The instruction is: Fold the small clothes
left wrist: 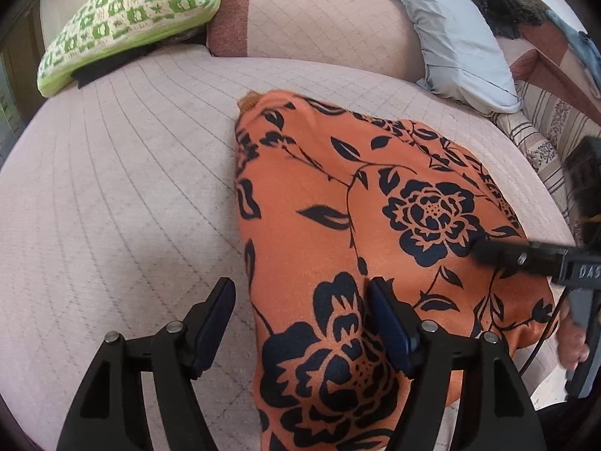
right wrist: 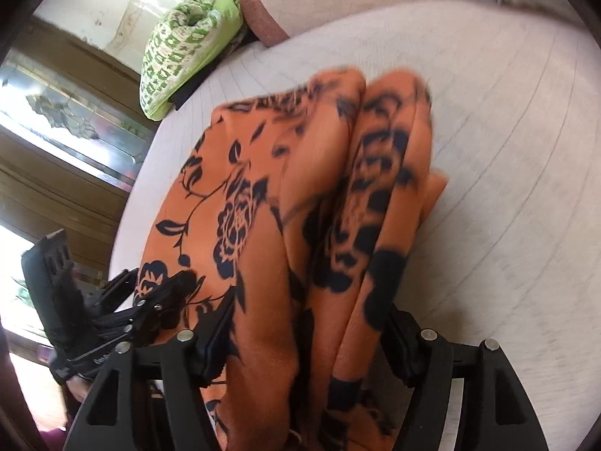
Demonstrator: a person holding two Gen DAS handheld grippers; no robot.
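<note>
The orange flowered garment point(left wrist: 357, 225) lay folded on the bed point(left wrist: 112, 188), under both grippers. The left gripper point(left wrist: 300, 323) stood apart astride its near edge; the right gripper point(right wrist: 308, 342) gaped around bunched cloth. It looked light, limp and slippery, best pinched at a folded edge.

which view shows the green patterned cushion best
The left wrist view: the green patterned cushion lies sharp and nearly whole at the far corner of the pink quilted cover. The right wrist view shows it smaller, seen end on and slightly blurred.
</note>
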